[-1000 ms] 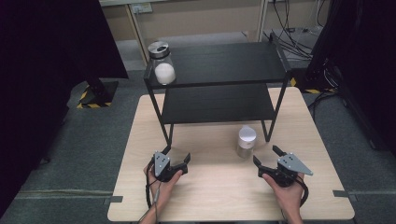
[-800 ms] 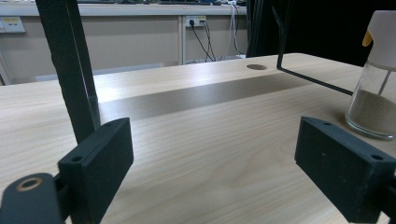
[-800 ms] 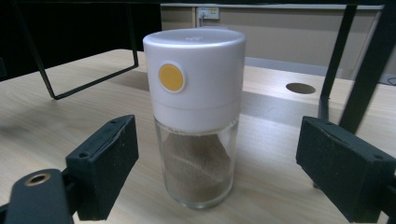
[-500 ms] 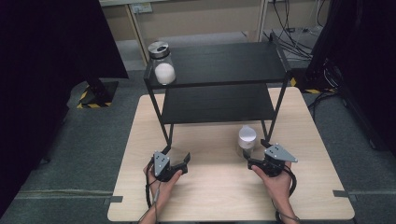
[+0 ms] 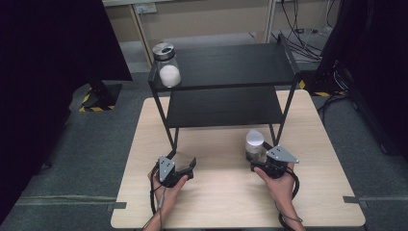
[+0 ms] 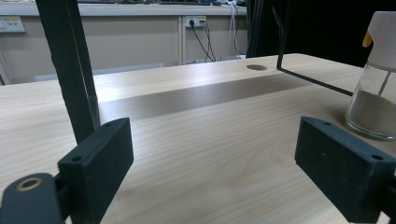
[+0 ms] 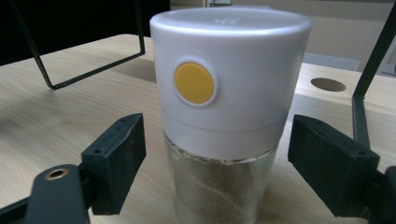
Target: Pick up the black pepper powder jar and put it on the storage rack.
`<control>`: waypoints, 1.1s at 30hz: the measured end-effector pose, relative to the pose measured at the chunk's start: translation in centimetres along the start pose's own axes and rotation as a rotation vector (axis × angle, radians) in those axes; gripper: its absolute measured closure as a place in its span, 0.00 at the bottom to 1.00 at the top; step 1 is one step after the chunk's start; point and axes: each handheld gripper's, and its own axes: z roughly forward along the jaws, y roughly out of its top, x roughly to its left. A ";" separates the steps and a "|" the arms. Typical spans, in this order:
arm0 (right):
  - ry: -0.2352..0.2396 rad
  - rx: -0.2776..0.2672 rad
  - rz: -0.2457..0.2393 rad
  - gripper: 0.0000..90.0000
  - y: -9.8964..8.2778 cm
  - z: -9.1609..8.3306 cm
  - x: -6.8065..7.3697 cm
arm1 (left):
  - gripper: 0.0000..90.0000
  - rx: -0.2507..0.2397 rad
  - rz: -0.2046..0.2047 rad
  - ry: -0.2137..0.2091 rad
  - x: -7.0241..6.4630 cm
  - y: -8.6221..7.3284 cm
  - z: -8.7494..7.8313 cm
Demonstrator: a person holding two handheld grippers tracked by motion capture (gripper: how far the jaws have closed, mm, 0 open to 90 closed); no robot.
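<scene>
A glass shaker [image 5: 254,144] with a white cap and brown powder stands upright on the table. In the right gripper view the shaker [image 7: 224,116] shows a yellow button on its cap. My right gripper [image 5: 261,159] is open, one jaw on each side of the shaker with a gap to the glass. My left gripper [image 5: 180,163] rests open near the table's front left, nothing between its jaws; the shaker [image 6: 376,88] stands off to its right. A glass jar [image 5: 166,66] with white contents and a metal lid sits on the shelf's top left corner.
A black two-tier metal shelf [image 5: 226,67] stands at the back of the wooden table [image 5: 221,202]. Its front left leg [image 6: 70,70] rises just ahead of my left gripper. A round hole [image 7: 328,84] lies in the tabletop beyond the shaker.
My right gripper has moved forward and left to the shaker, which now stands between its open jaws. The left gripper has stayed put.
</scene>
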 end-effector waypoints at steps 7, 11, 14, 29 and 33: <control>-0.001 0.001 0.001 0.28 0.1 0.4 0.0 | 0.12 0.000 0.001 -0.001 0.0 0.0 0.0; -0.005 0.003 0.001 0.30 0.0 0.6 0.1 | 0.12 0.001 0.002 -0.001 0.0 0.0 0.0; -0.012 -0.003 0.003 0.33 -0.2 0.6 0.1 | 0.12 0.002 0.002 -0.001 0.0 0.0 0.0; -0.019 -0.028 0.009 0.34 -0.9 0.8 0.3 | 0.12 0.001 0.006 -0.002 0.0 0.0 0.0; -0.027 -0.043 0.011 0.34 -1.3 0.8 0.5 | 0.12 0.001 0.006 -0.002 0.0 0.0 0.0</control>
